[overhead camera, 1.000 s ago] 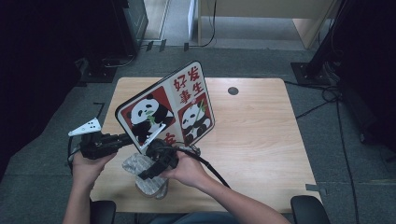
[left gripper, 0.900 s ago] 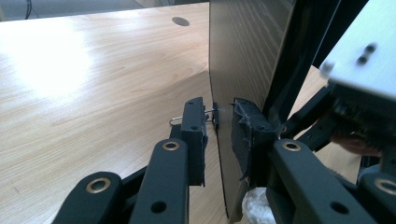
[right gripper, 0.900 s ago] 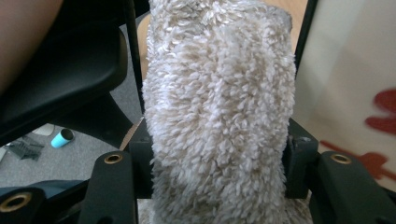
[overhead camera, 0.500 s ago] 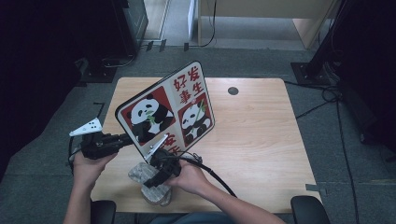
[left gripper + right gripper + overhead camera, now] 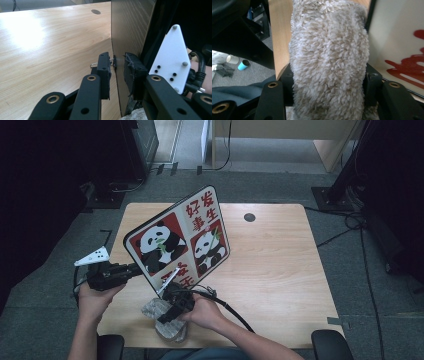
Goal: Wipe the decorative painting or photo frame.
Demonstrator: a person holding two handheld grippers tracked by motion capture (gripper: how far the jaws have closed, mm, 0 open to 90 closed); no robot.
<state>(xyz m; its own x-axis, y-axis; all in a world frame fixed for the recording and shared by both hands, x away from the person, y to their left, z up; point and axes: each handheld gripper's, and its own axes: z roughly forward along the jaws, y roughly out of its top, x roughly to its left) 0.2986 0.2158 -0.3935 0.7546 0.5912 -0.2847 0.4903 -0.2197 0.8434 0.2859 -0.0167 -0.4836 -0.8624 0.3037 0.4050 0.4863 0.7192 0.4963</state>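
The panda board (image 5: 177,242) is pinched at its edge by the left gripper (image 5: 117,68); a fluffy cloth (image 5: 328,57) is clamped in the right gripper (image 5: 167,314). Wiping is judged in hand. Next, the cloth should be pressed against the board face beside the right jaws.

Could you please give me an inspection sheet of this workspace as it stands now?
Surface: wooden table, round grommet hole near the far edge.
Job's things: panda board held tilted on edge; fluffy cloth at the near edge.
Clutter: nothing seen.
Grippers: left gripper shut on the board's edge; right gripper shut on the cloth.
Cables: black cable trails from the right gripper.
Surroundings: grey floor, floor cables, dark equipment at both sides.
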